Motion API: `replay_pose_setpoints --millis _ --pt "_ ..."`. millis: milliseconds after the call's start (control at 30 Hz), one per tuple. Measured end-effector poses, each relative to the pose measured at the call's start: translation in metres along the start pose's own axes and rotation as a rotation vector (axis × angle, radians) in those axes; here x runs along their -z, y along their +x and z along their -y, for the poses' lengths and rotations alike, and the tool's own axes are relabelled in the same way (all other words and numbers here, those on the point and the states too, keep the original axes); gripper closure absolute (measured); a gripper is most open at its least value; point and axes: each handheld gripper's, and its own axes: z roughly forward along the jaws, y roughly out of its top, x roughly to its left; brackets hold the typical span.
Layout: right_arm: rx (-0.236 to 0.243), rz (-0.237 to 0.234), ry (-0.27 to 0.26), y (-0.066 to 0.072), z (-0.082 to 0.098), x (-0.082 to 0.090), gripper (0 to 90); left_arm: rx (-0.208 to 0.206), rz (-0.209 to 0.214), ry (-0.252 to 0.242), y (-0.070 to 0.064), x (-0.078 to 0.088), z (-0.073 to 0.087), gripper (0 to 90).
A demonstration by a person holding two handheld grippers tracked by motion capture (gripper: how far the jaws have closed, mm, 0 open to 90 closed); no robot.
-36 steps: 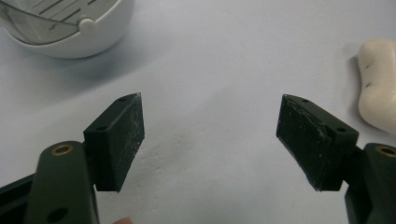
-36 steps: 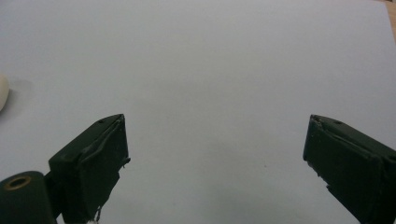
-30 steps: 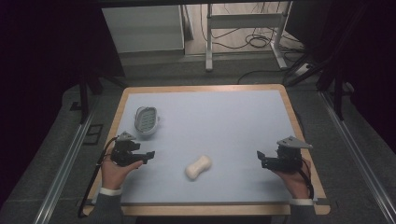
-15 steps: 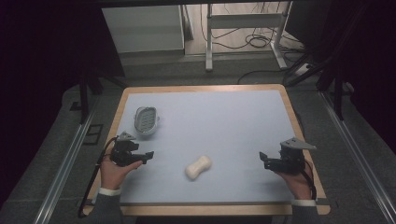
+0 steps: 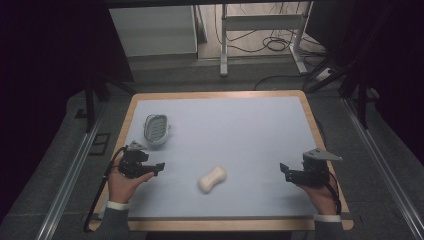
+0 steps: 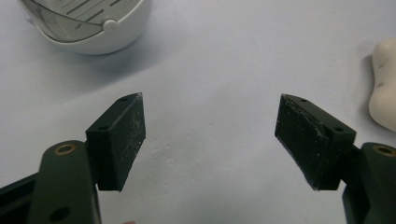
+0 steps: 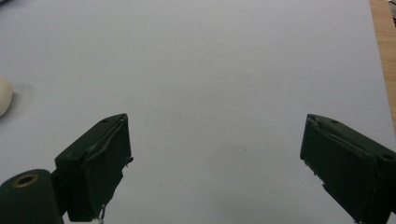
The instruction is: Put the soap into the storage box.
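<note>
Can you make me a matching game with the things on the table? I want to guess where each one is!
Things:
1. soap dish
2. soap bar
3. left gripper
4. right gripper

Places:
A. middle of the mat, near the front
B. right side, jaws open
C. back left of the mat
D. just in front of the dish, jaws open

Pairs: 1-C, 2-A, 3-D, 4-B
</note>
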Motion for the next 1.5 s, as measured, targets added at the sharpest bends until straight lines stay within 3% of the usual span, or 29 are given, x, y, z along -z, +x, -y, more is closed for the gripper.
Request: replay_pose_setpoints --millis 167,400,600,1500 --pt "0.006 -0.002 -0.008 0.002 -0.002 0.001 8.5 -0.023 0.005 -0.013 -0.003 0.012 -0.006 26.4" --pt "0.013 0.008 0.005 0.002 0.001 -0.001 8.4 -0.042 0.015 -0.006 -0.004 0.016 -0.010 25.7" --pt "0.005 0.020 0.008 -0.002 0.003 0.001 8.4 -0.085 0.031 -0.004 -0.012 0.022 -0.021 25.2" --pt "0.005 0.033 0.024 -0.003 0.005 -0.001 8.5 -0.224 0.050 0.092 -0.050 0.005 -0.052 23.3"
